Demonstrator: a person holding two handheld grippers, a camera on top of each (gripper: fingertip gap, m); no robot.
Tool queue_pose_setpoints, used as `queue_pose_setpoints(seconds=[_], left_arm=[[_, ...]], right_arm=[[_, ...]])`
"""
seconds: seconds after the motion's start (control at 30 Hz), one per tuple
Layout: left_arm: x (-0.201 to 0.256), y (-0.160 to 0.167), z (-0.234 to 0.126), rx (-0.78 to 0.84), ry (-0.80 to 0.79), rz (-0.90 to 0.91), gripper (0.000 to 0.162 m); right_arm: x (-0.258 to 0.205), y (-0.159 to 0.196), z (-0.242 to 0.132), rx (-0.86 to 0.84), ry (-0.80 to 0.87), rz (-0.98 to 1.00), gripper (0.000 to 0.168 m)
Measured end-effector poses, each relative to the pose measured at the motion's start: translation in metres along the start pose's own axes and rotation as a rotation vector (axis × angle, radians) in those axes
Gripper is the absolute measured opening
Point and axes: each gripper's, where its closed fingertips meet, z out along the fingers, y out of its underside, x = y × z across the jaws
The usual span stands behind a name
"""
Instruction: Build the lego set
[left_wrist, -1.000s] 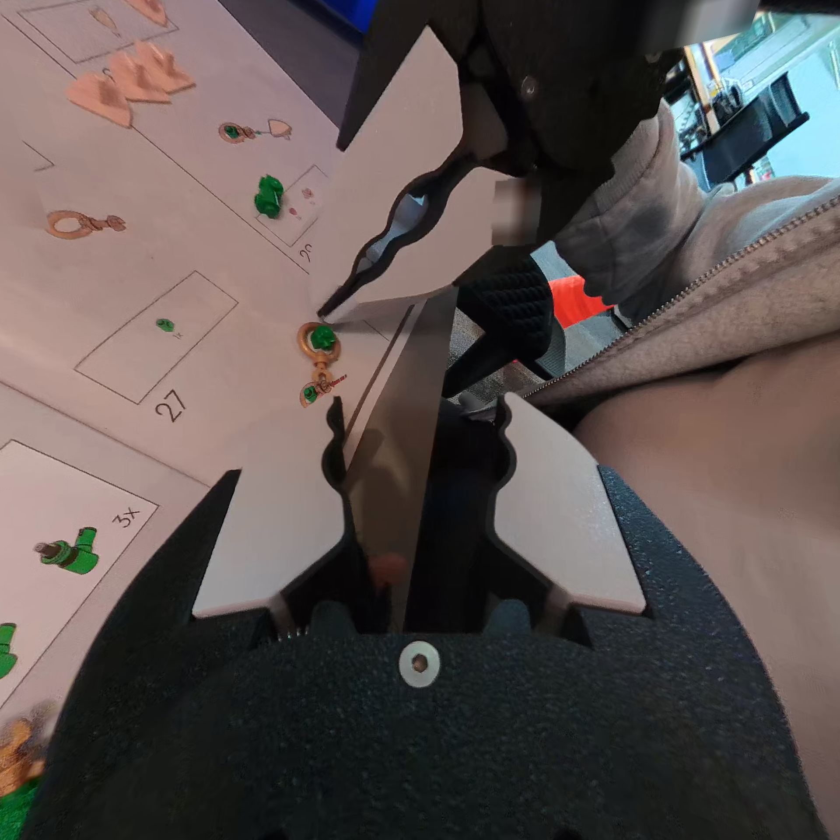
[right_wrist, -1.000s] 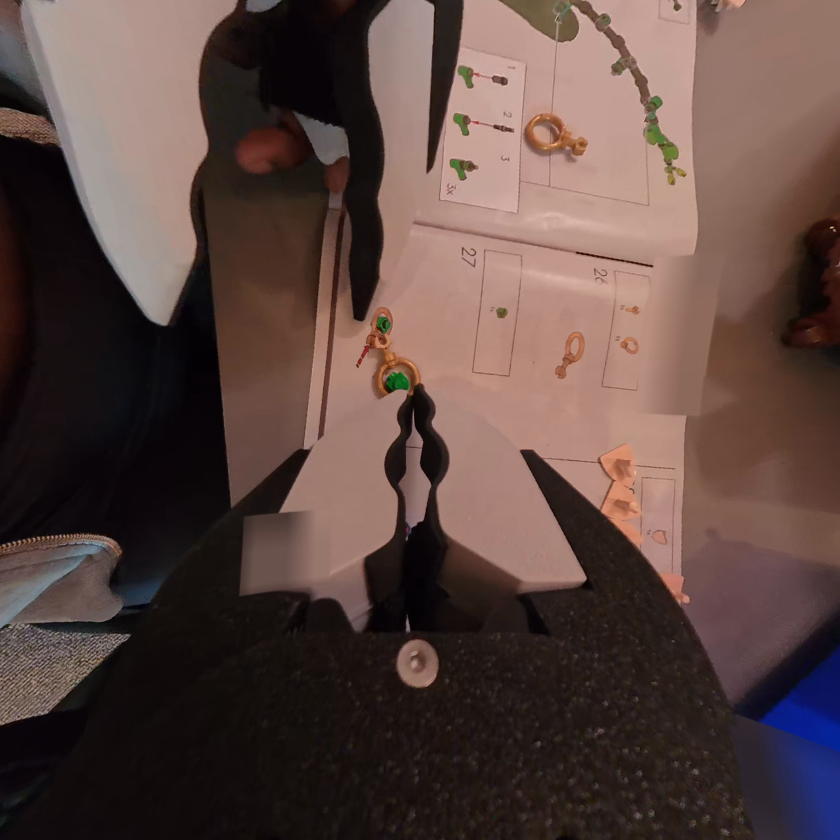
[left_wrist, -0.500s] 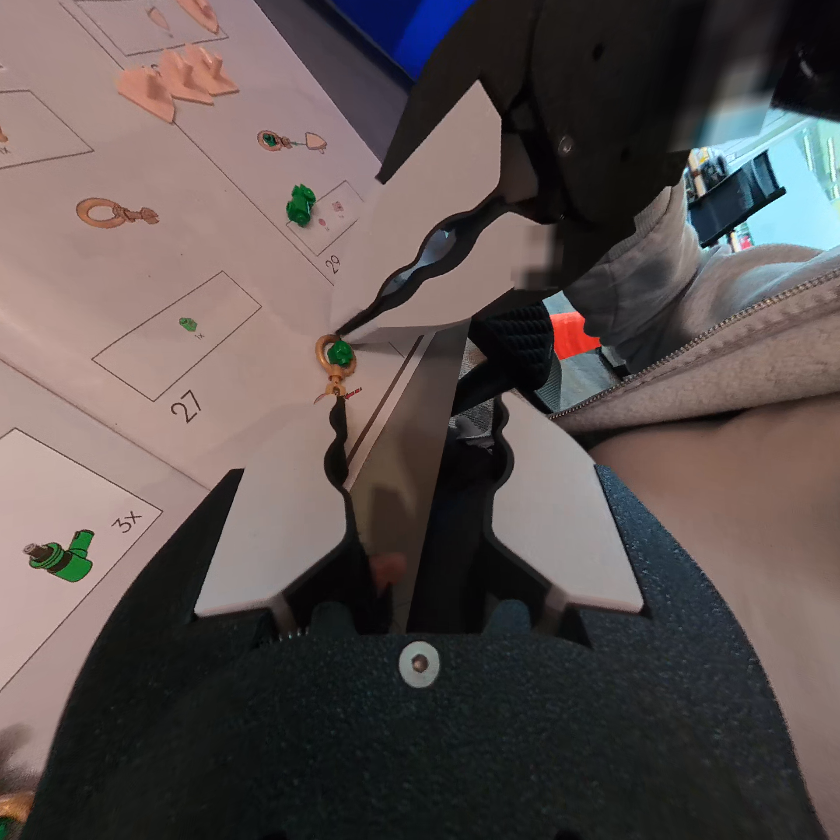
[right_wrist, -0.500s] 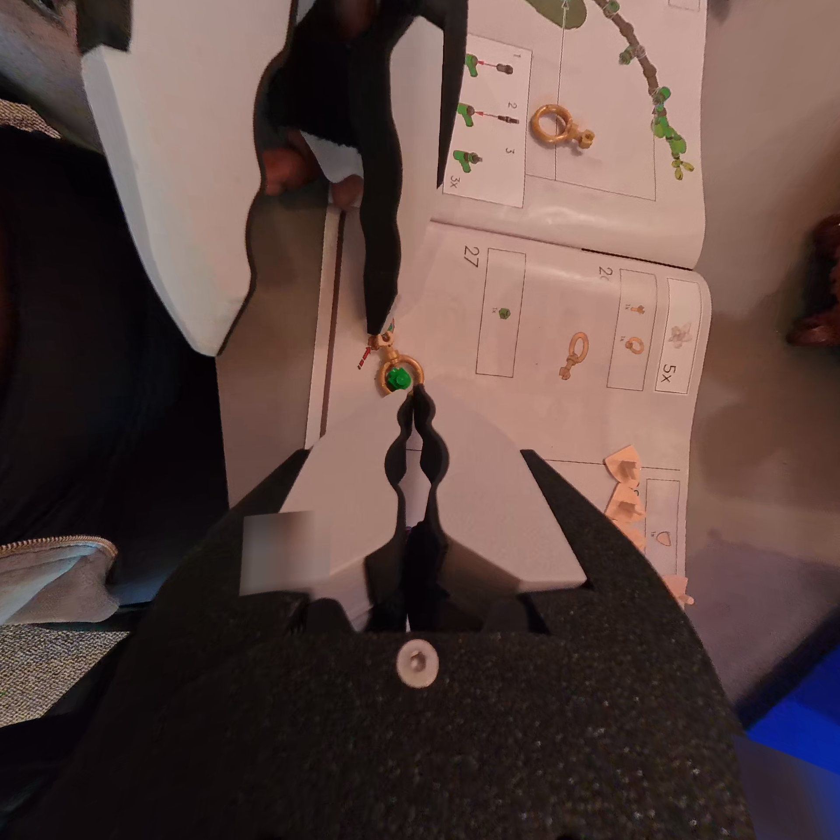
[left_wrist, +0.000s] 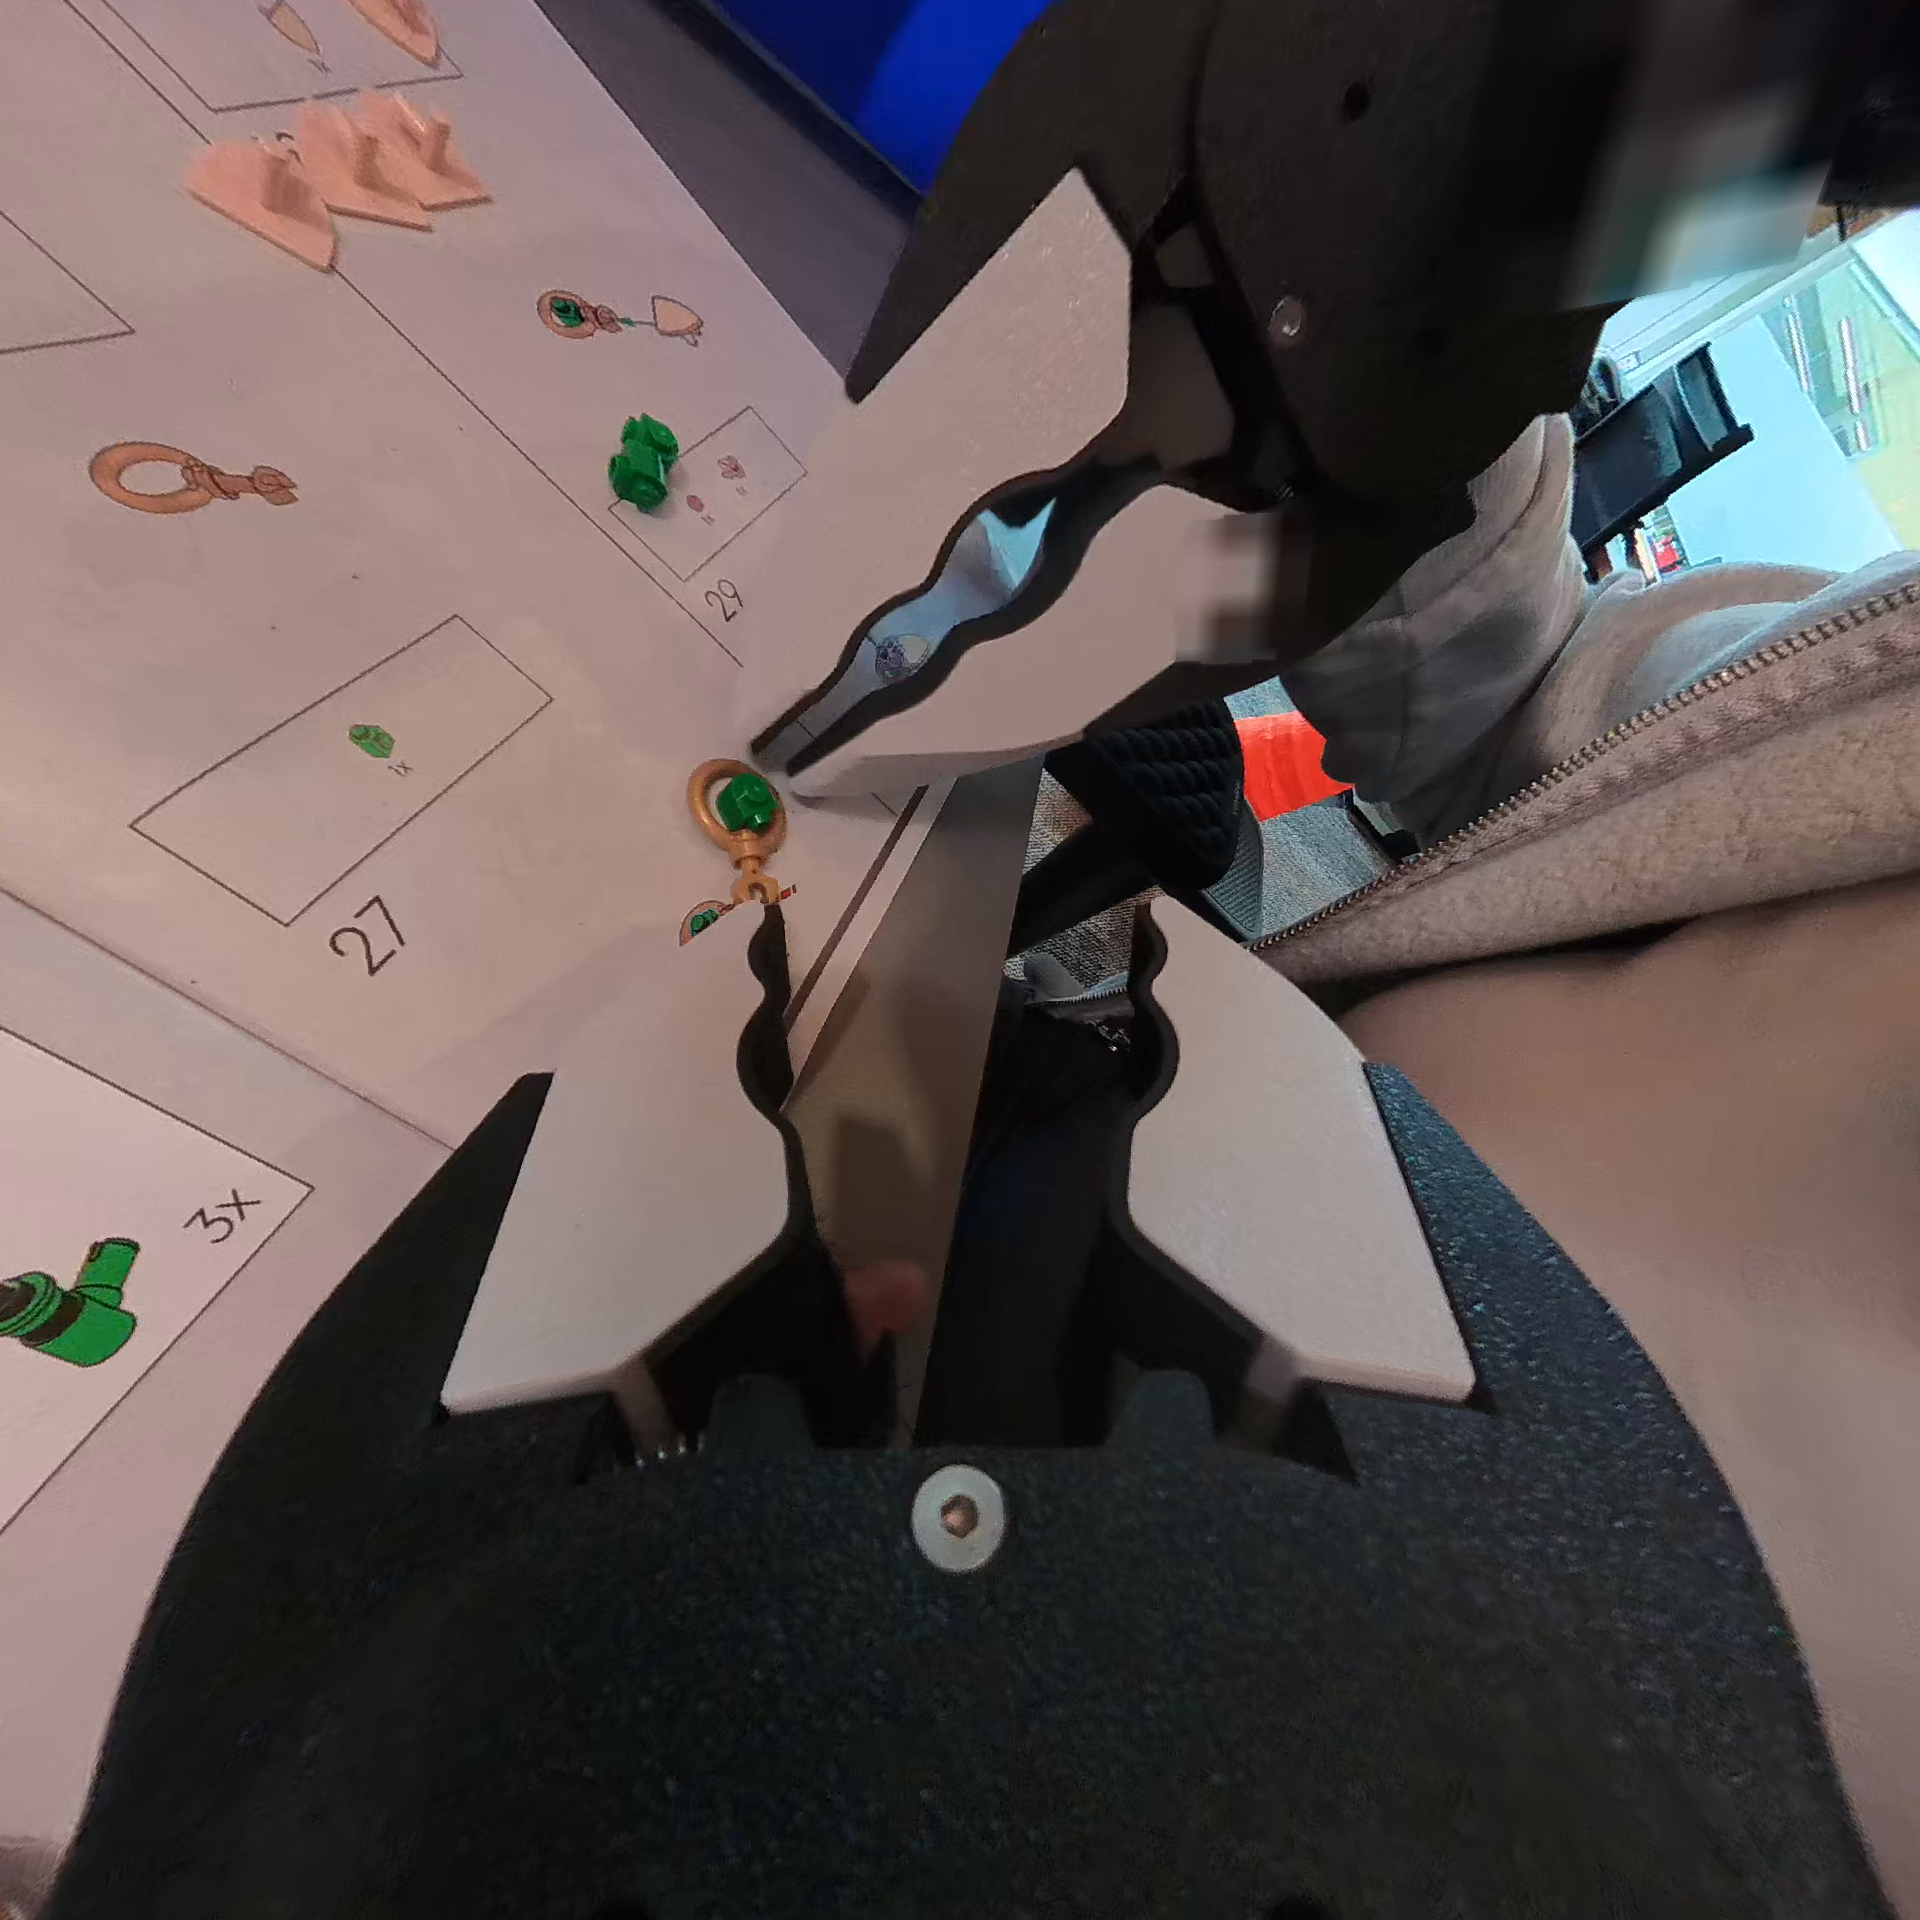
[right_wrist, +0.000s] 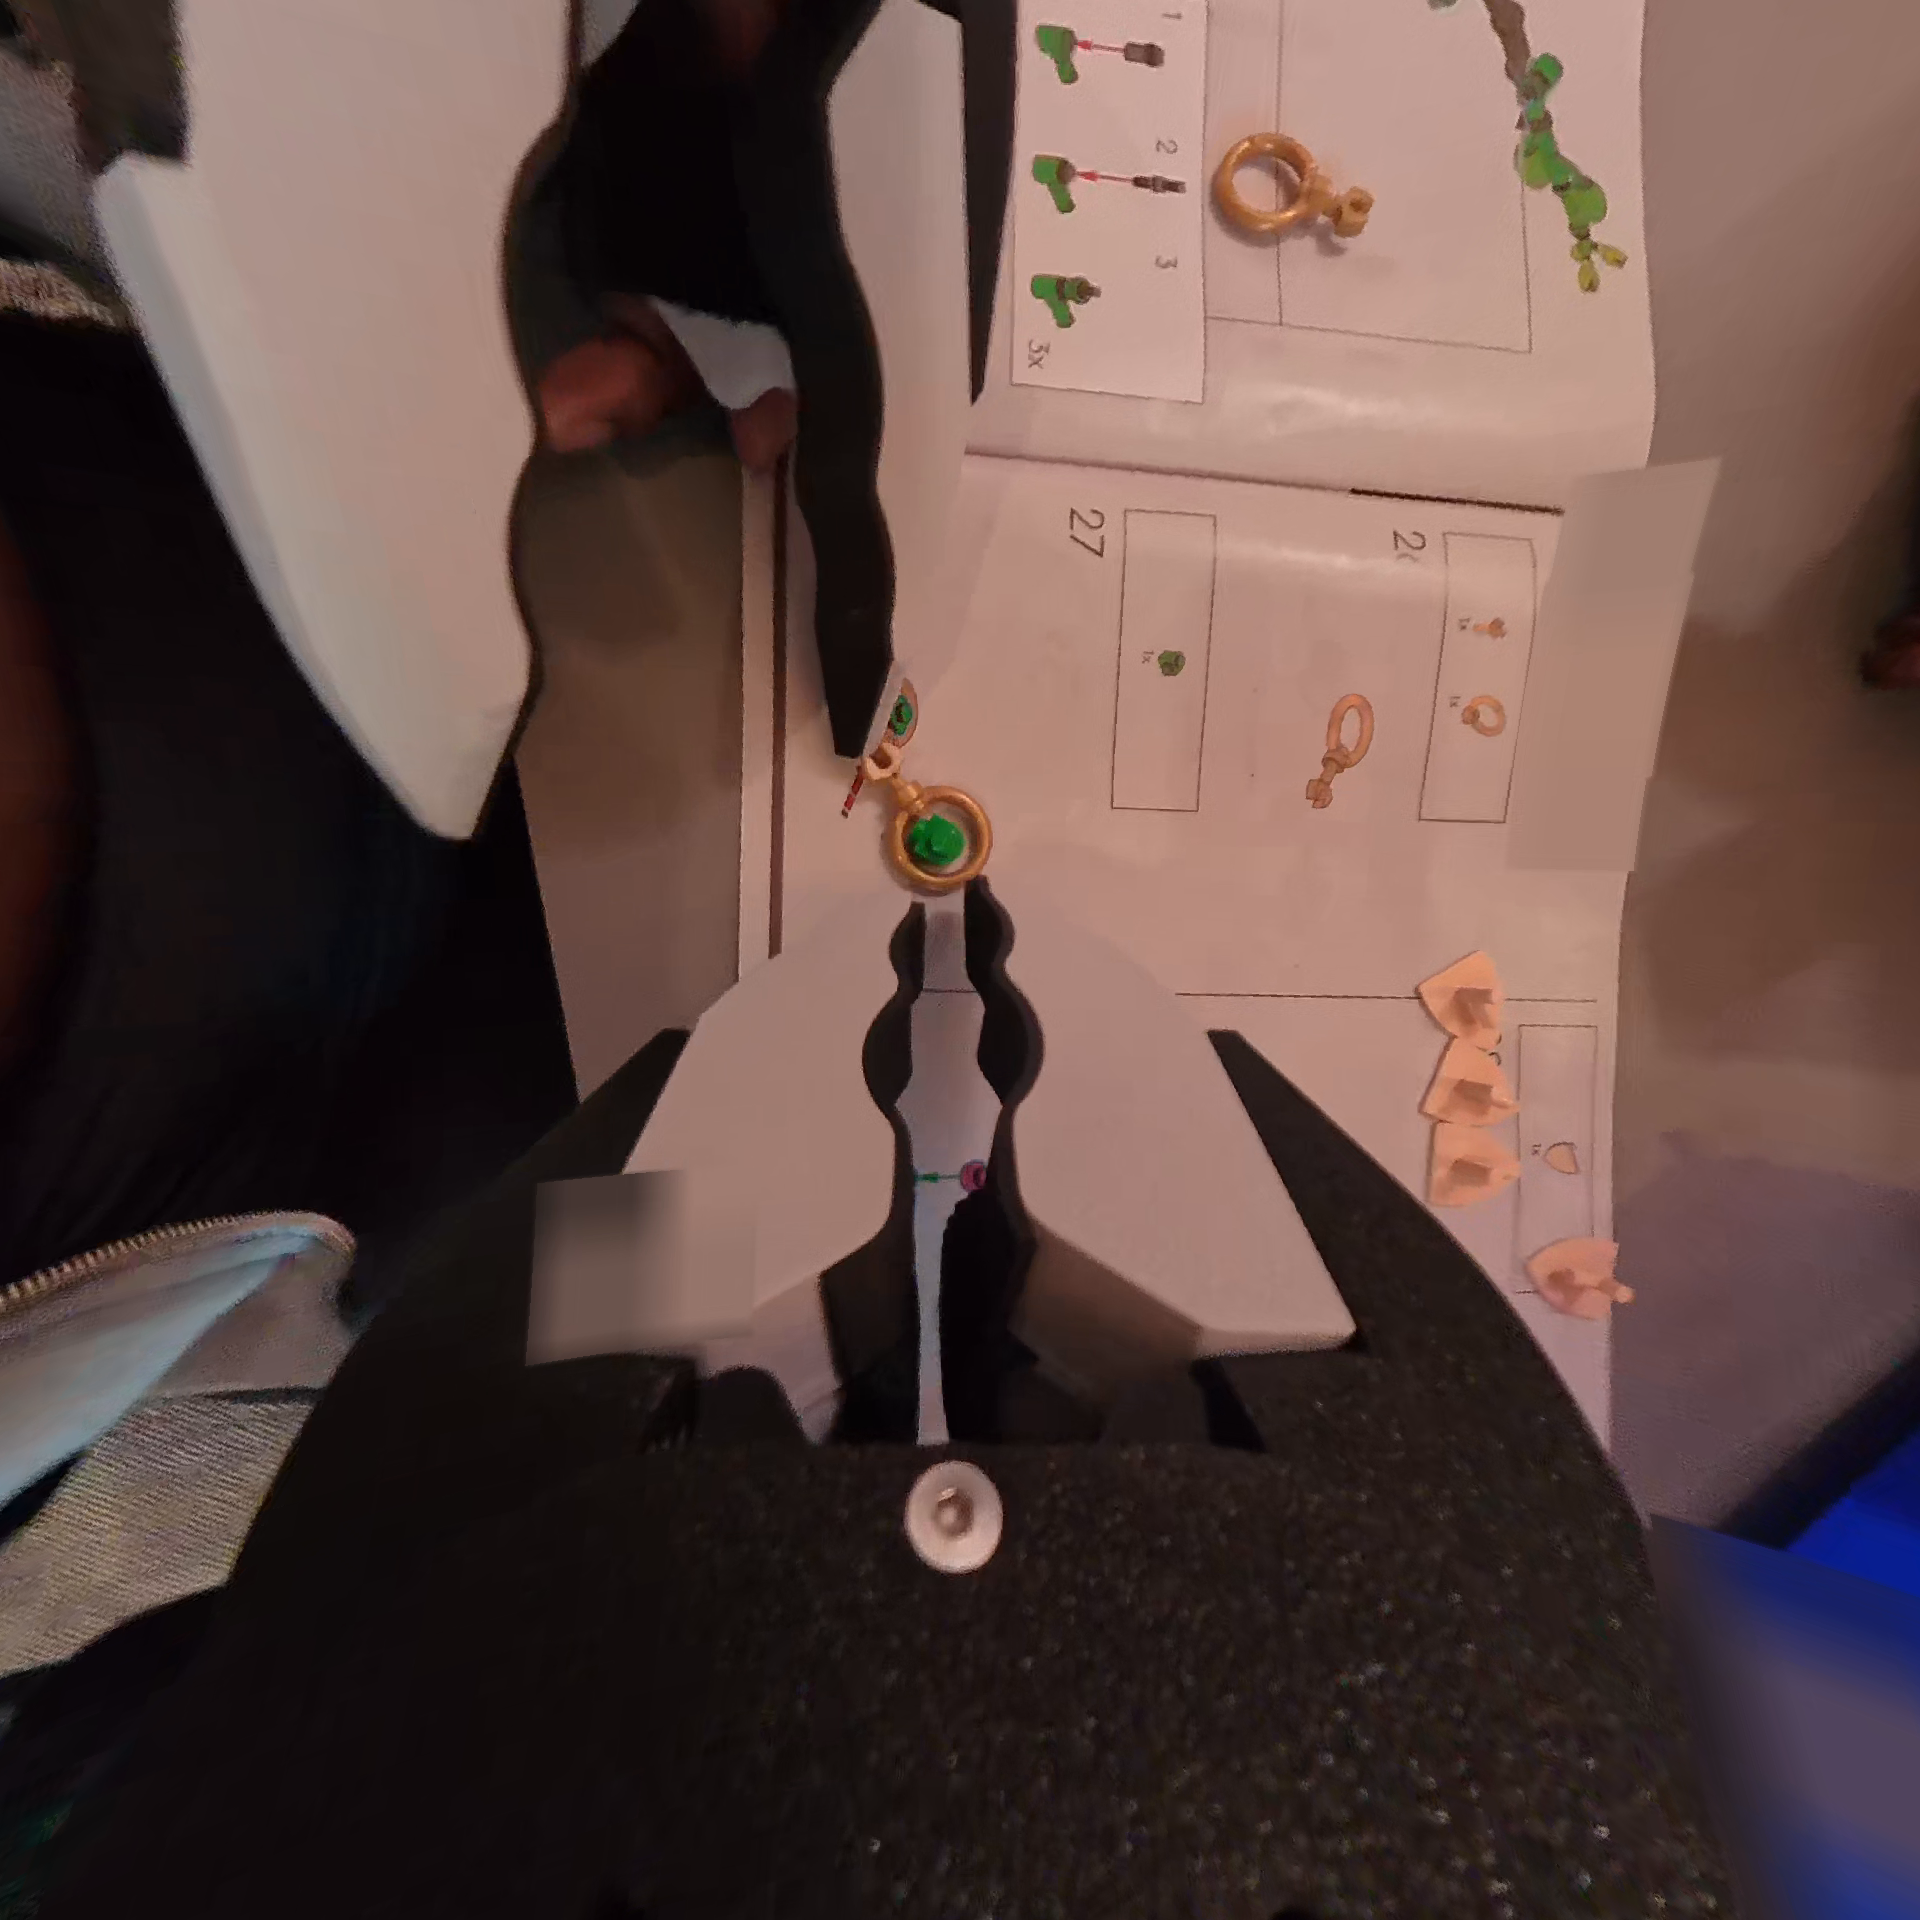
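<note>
Gold ring piece, green stud in loop; right tool slightly parted, left tool wide, both empty.

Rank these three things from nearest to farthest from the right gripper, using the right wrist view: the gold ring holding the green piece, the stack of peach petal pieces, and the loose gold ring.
From the right gripper:
1. Gold ring with the green piece: just beyond the fingertips, on the booklet.
2. Peach petal pieces: off to the right, on the booklet's lower page.
3. Loose gold ring: far ahead, on the upper page.
</note>
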Motion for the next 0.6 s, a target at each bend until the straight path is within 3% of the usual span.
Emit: queue_pose_setpoints(seconds=[0.3,0.6], left_arm=[[0.0,0.0,-0.001,-0.002,0.005,0.01,0.062],[0.0,0.001,-0.001,0.003,0.02,0.014,0.061]], right_arm=[[0.001,-0.018,-0.005,0.043,-0.111,-0.478,0.01],[-0.001,-0.012,0.002,-0.052,-0.282,-0.625,0.011]])
